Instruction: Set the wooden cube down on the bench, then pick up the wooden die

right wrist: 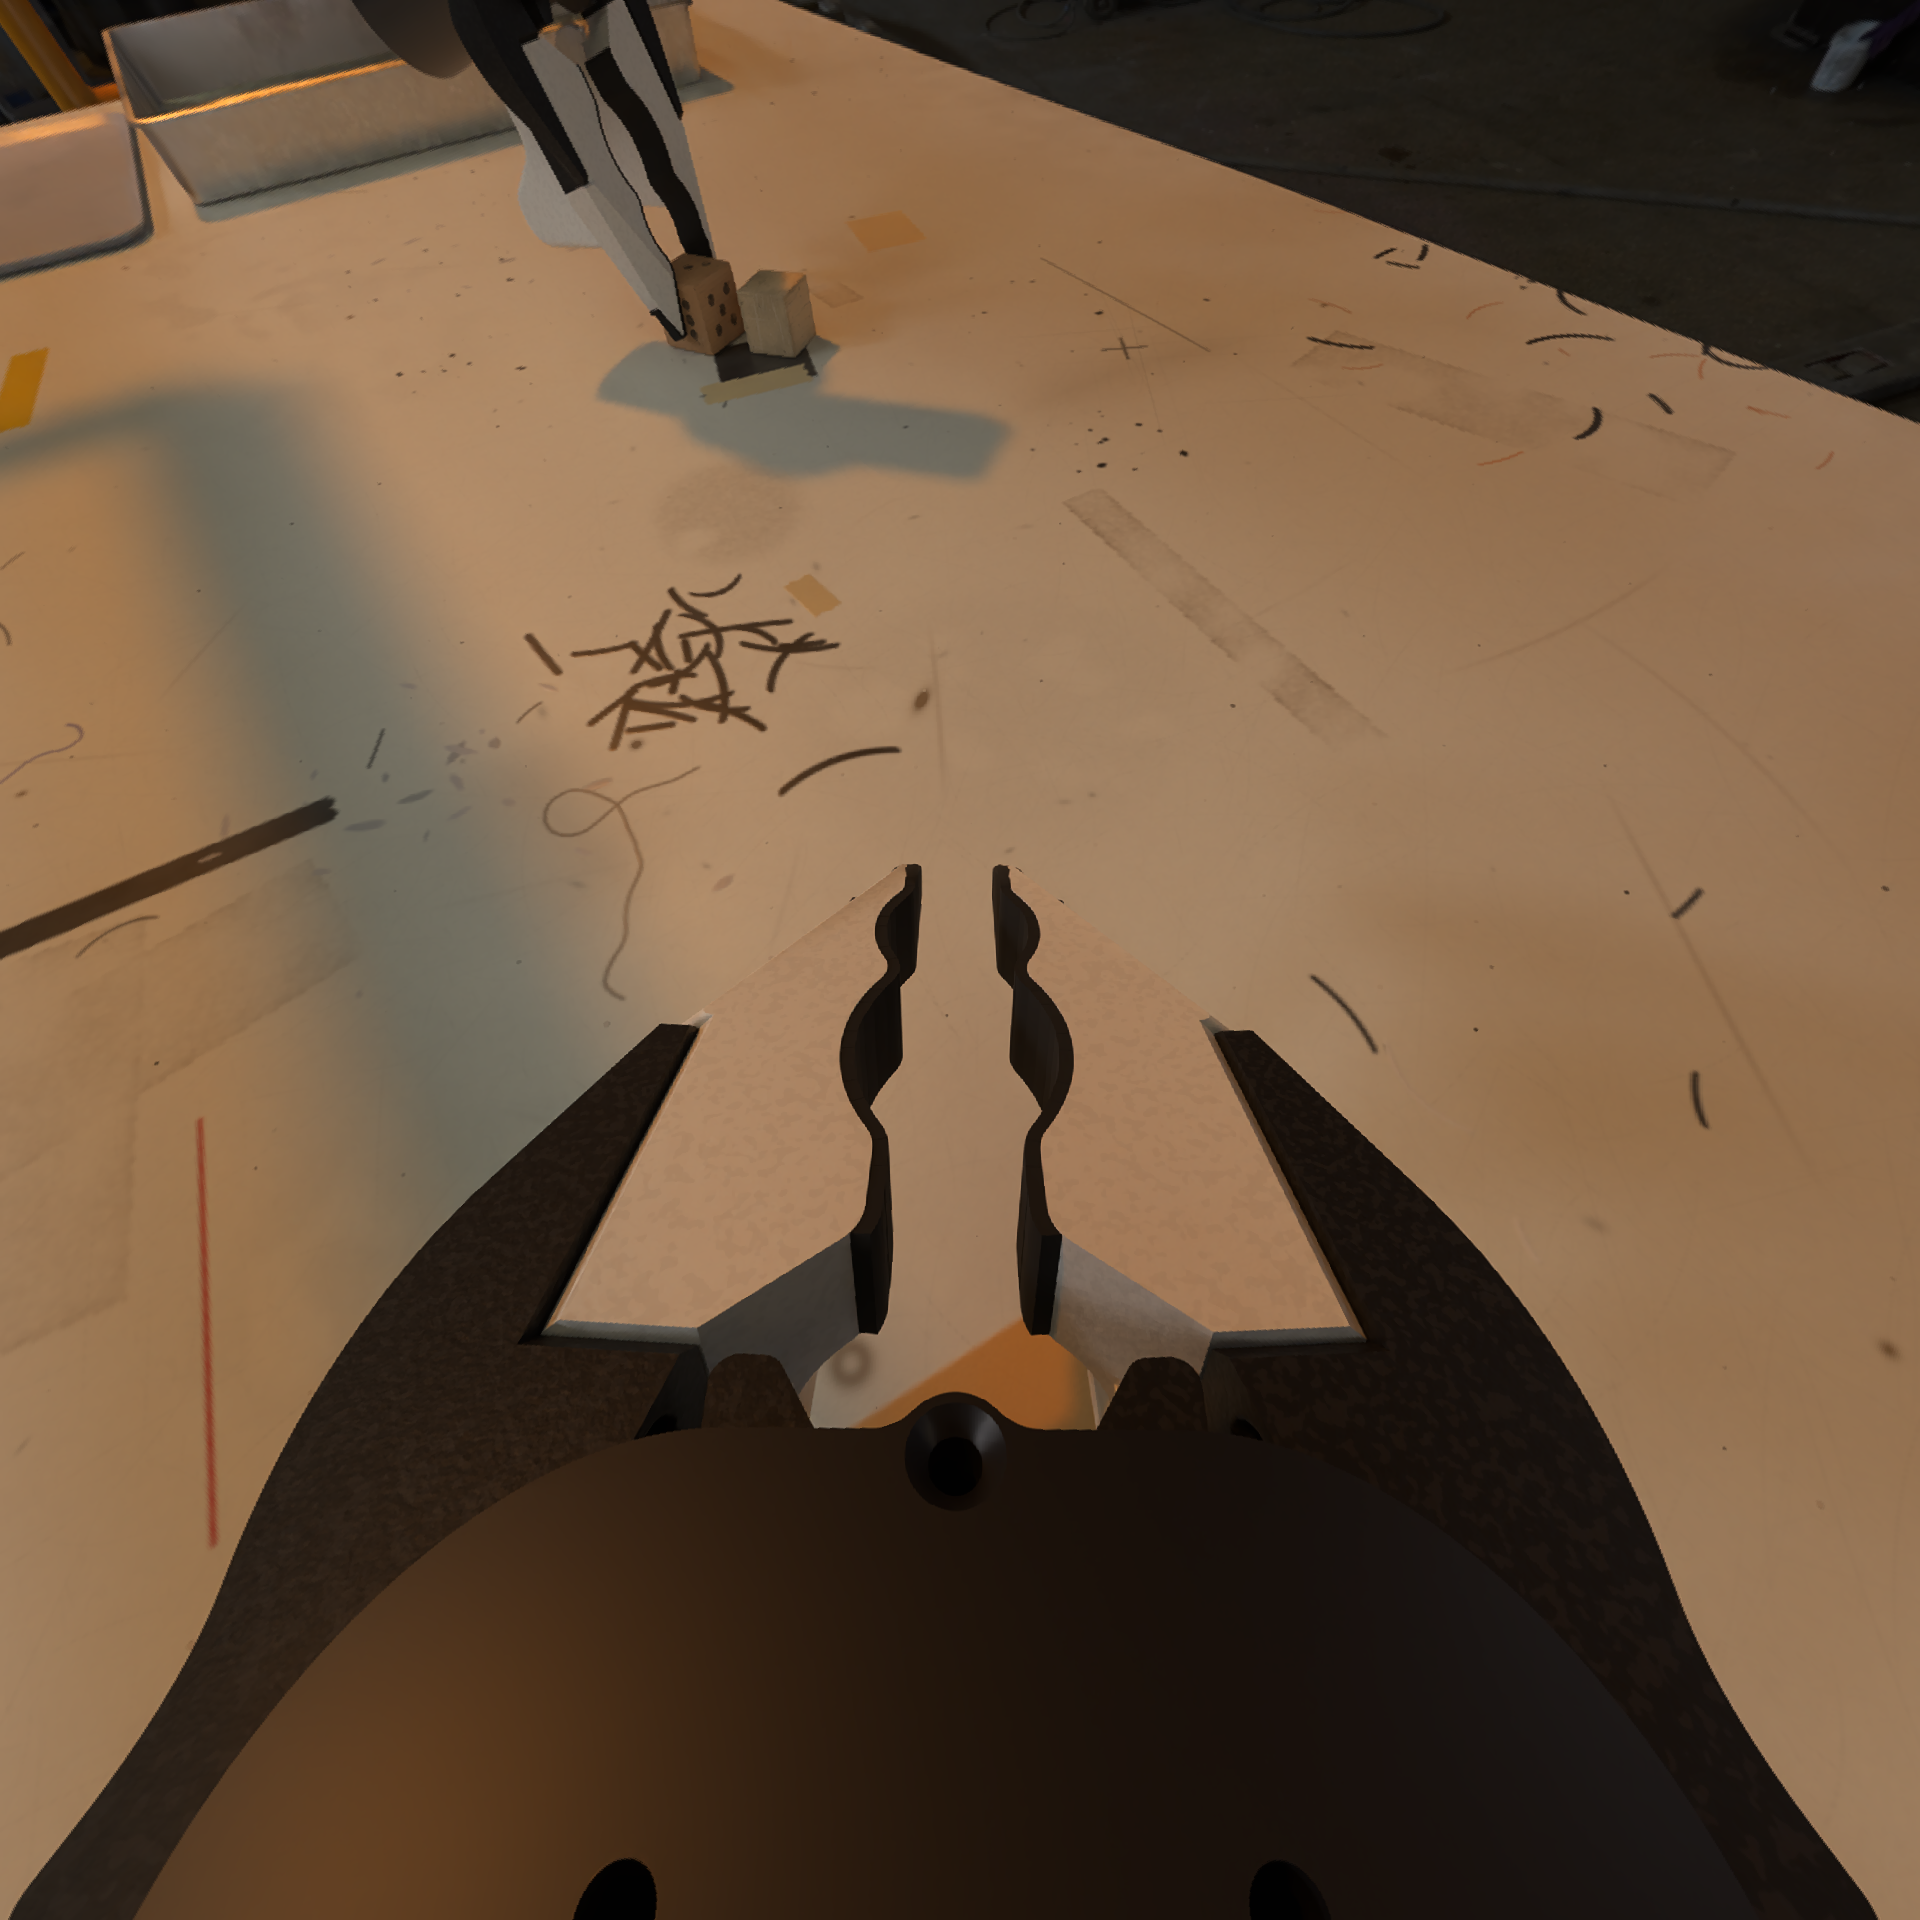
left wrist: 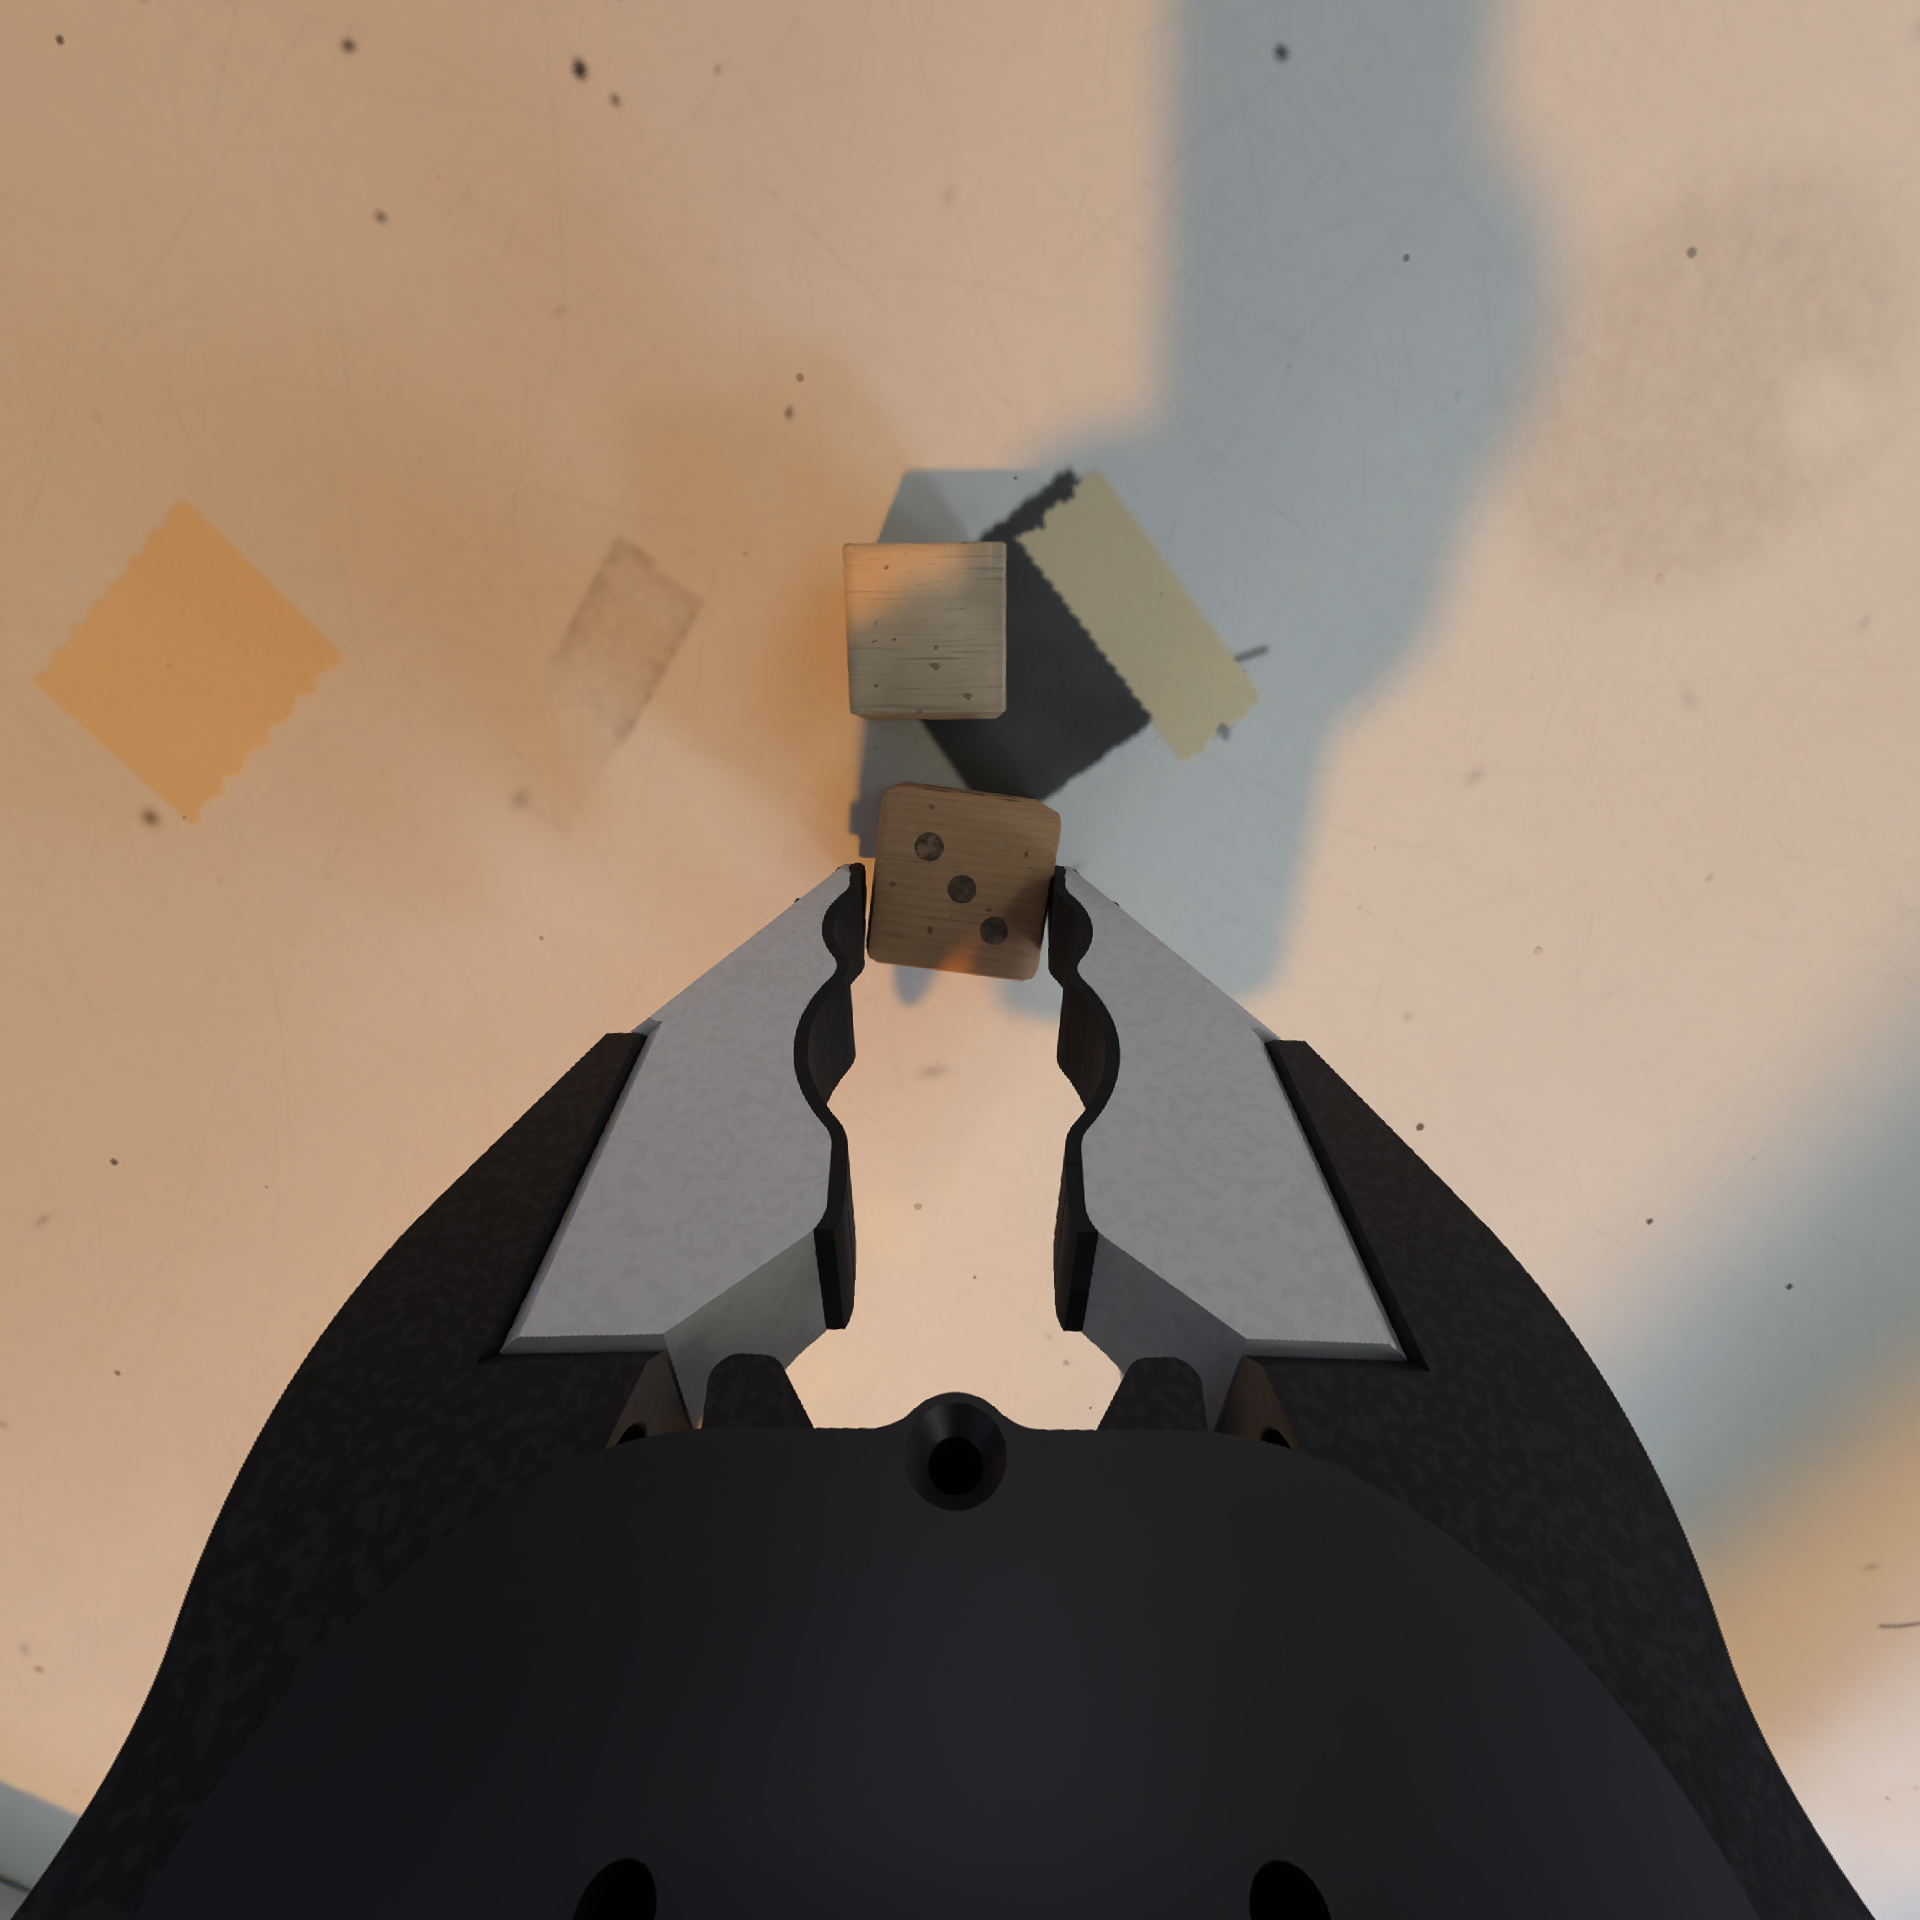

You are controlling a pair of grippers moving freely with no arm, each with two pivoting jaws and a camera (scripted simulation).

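Note:
The wooden die (left wrist: 961, 883), with three dark pips on its top face, sits between my left gripper's (left wrist: 956, 883) fingertips, which press on its two sides; it is at bench level. The pale wooden cube (left wrist: 925, 629) stands on the bench (left wrist: 416, 1039) just beyond the die, free of any gripper. In the right wrist view the left gripper (right wrist: 688, 296) comes down on the die (right wrist: 710, 307) at the far left, with the cube (right wrist: 777, 310) right beside it. My right gripper (right wrist: 956, 878) is empty, low over the bench, its fingers a narrow gap apart.
A black and beige tape patch (left wrist: 1132, 613) lies next to the cube, and an orange tape square (left wrist: 187, 660) lies to the left. Two shallow trays (right wrist: 312, 114) stand at the bench's far left corner. The bench edge (right wrist: 1558, 281) runs along the right, with dark floor beyond.

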